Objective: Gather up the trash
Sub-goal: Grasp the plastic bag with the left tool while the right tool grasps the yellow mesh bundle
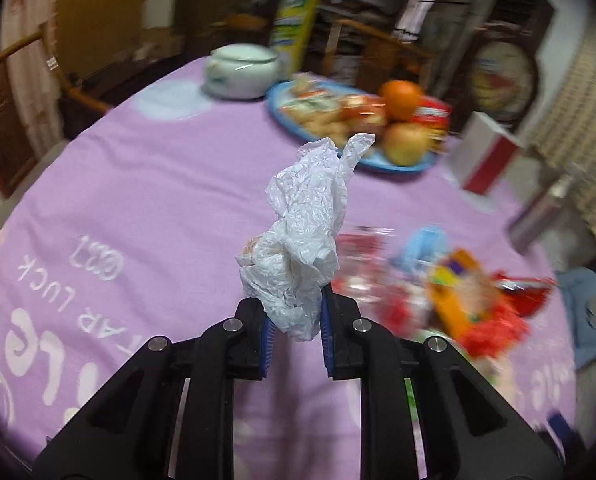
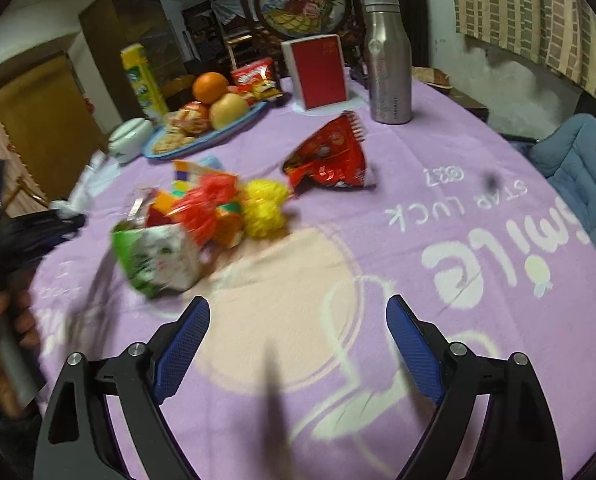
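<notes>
Standing crumpled plastic bag (image 1: 304, 236), pinched between left fingers (image 1: 267, 332)

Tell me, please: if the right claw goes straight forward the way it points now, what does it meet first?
Probably the bare purple tablecloth. The open right claw points down at cloth; the green-and-white wrapper lies left of that line, though depth is unclear.

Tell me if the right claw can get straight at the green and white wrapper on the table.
Probably yes. The right claw is open and empty, and the green and white wrapper lies just ahead to its left on bare purple tablecloth, with nothing between them.
</notes>
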`<state>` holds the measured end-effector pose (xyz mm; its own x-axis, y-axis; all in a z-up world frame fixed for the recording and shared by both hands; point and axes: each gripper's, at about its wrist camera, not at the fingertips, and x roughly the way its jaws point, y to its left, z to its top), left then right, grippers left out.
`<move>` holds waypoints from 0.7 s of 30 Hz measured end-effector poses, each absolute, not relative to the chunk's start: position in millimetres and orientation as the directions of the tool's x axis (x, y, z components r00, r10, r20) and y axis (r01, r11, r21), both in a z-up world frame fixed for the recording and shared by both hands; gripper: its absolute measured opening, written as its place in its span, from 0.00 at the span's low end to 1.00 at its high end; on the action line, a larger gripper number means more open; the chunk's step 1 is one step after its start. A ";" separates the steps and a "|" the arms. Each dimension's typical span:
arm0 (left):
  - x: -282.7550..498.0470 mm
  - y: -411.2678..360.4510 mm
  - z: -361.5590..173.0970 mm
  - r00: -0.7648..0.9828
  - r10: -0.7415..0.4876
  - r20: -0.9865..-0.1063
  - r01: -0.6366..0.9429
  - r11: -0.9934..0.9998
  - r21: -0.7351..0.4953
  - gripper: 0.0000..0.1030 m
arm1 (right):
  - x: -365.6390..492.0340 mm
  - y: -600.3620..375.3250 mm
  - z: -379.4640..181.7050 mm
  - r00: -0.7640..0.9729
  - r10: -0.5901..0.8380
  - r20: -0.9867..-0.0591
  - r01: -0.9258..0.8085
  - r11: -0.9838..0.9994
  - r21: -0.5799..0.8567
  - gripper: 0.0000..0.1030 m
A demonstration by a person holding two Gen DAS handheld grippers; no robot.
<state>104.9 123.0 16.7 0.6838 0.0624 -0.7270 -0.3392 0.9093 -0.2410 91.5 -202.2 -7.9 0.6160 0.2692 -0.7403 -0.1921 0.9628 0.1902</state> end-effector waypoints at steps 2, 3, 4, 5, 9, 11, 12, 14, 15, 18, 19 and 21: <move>104.6 110.2 17.3 0.691 0.001 -0.723 -0.281 0.922 -0.267 0.20 | 106.5 -200.4 -12.1 0.608 0.247 -0.755 -0.183 0.968 0.170 0.86; 105.4 102.3 16.8 0.687 -0.032 -0.726 -0.250 0.927 -0.278 0.20 | 116.7 -198.1 -15.2 0.599 0.239 -0.764 -0.180 0.970 0.162 0.86; 105.4 97.4 16.4 0.683 -0.046 -0.729 -0.235 0.931 -0.279 0.20 | 125.3 -195.4 -17.7 0.591 0.237 -0.771 -0.182 0.970 0.159 0.86; 106.3 92.8 16.0 0.680 -0.051 -0.732 -0.226 0.935 -0.275 0.20 | 131.3 -192.7 -19.5 0.583 0.240 -0.776 -0.187 0.969 0.159 0.86; 109.5 79.9 13.6 0.669 -0.047 -0.742 -0.210 0.946 -0.249 0.20 | 159.9 -169.9 -26.7 0.551 0.258 -0.793 -0.236 0.960 0.149 0.82; 111.8 80.5 11.1 0.663 -0.052 -0.747 -0.211 0.944 -0.252 0.20 | 171.5 -156.9 -30.2 0.539 0.252 -0.804 -0.254 0.958 0.130 0.78; 111.6 80.8 10.2 0.660 -0.053 -0.749 -0.212 0.944 -0.254 0.20 | 178.4 -149.0 -33.1 0.527 0.245 -0.814 -0.266 0.957 0.116 0.76; 113.0 82.5 7.9 0.653 -0.058 -0.755 -0.214 0.942 -0.258 0.20 | 188.4 -136.6 -36.7 0.521 0.215 -0.826 -0.278 0.958 0.074 0.74; 112.8 82.6 7.2 0.650 -0.063 -0.757 -0.212 0.942 -0.260 0.20 | 193.6 -130.2 -37.7 0.528 0.190 -0.828 -0.278 0.960 0.043 0.73; 113.6 82.1 5.7 0.647 -0.063 -0.760 -0.212 0.943 -0.258 0.20 | 207.4 -123.7 -37.4 0.537 0.190 -0.822 -0.275 0.960 0.042 0.69; 114.1 81.6 5.0 0.644 -0.055 -0.763 -0.216 0.944 -0.251 0.20 | 210.6 -123.7 -37.3 0.537 0.190 -0.822 -0.270 0.962 0.046 0.67; 115.7 80.8 3.1 0.636 -0.057 -0.770 -0.218 0.944 -0.249 0.20 | 218.9 -124.1 -37.6 0.538 0.199 -0.819 -0.259 0.964 0.064 0.64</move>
